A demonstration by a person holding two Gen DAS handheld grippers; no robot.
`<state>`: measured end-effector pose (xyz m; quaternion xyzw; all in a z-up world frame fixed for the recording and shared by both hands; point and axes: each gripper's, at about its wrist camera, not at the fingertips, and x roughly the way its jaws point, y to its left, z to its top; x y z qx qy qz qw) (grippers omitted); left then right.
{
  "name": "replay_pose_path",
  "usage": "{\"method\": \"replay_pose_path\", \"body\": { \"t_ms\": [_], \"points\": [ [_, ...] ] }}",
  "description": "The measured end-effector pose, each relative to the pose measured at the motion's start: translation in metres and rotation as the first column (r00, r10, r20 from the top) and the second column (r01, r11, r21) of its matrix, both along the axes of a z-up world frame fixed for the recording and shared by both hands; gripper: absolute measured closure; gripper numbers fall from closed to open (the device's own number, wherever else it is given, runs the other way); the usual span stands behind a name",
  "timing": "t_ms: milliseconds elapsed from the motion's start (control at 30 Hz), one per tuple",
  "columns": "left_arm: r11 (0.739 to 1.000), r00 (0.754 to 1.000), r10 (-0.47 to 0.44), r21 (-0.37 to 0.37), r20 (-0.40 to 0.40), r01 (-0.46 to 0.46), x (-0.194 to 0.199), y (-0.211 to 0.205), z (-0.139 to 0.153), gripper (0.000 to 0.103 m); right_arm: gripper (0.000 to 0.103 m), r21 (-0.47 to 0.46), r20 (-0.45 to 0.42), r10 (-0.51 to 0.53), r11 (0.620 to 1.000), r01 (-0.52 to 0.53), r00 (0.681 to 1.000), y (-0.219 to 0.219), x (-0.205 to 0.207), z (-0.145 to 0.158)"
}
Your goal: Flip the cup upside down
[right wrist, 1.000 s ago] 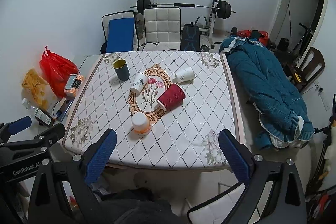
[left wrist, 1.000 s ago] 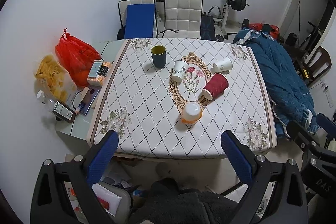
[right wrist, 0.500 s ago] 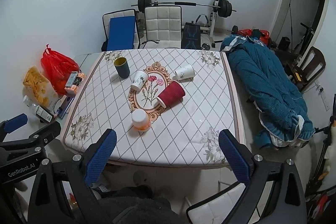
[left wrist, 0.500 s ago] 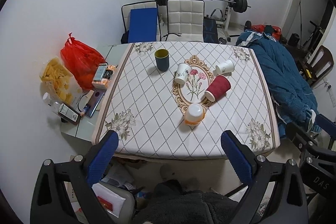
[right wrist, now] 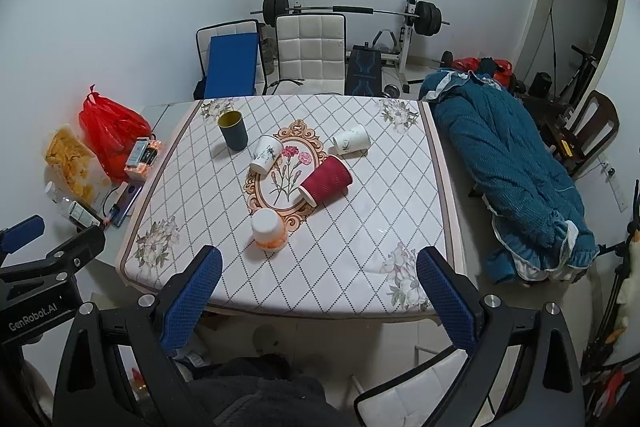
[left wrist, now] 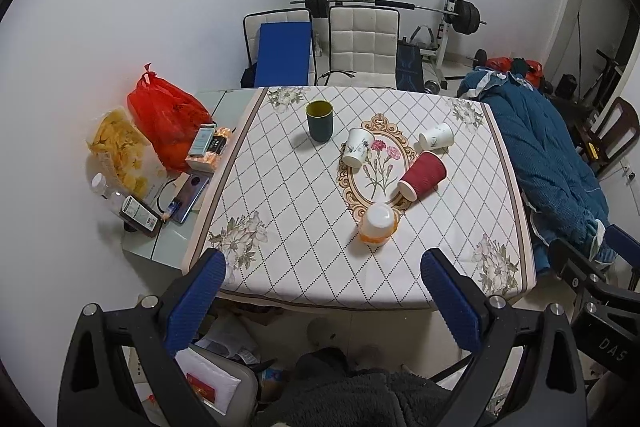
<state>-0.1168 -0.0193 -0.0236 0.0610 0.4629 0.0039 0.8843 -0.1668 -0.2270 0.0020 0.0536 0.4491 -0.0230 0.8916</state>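
Note:
On the patterned tablecloth (left wrist: 280, 195) stand and lie several cups. A dark green cup (left wrist: 319, 120) stands upright at the back left. A white flowered cup (left wrist: 357, 147) and a white cup (left wrist: 436, 135) lie on their sides. A red ribbed cup (left wrist: 422, 175) lies on its side. An orange cup (left wrist: 378, 224) stands upside down near the front. The same cups show in the right wrist view: green (right wrist: 233, 130), red (right wrist: 326, 181), orange (right wrist: 268, 229). My left gripper (left wrist: 322, 277) and right gripper (right wrist: 319, 273) are open and empty, held before the table's front edge.
A red bag (left wrist: 166, 117), a snack bag (left wrist: 120, 151), boxes and a phone (left wrist: 188, 195) sit on the side table at left. White chairs (left wrist: 362, 43) and a barbell rack stand behind. A blue quilt (left wrist: 548, 163) lies at right.
Both grippers have drawn back and up from the table, so the table looks smaller and farther. The cups have not moved.

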Motion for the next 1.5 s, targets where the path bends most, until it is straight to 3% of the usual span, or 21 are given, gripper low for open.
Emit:
{"method": "replay_pose_path", "body": {
  "t_ms": [1500],
  "points": [
    [1.000,1.000,0.005,-0.015,0.016,-0.005,-0.005,0.004,0.007,0.003,0.003,-0.003,0.020,0.001,1.000,-0.001,1.000,0.014,-0.007,0.012]
  ]
}}
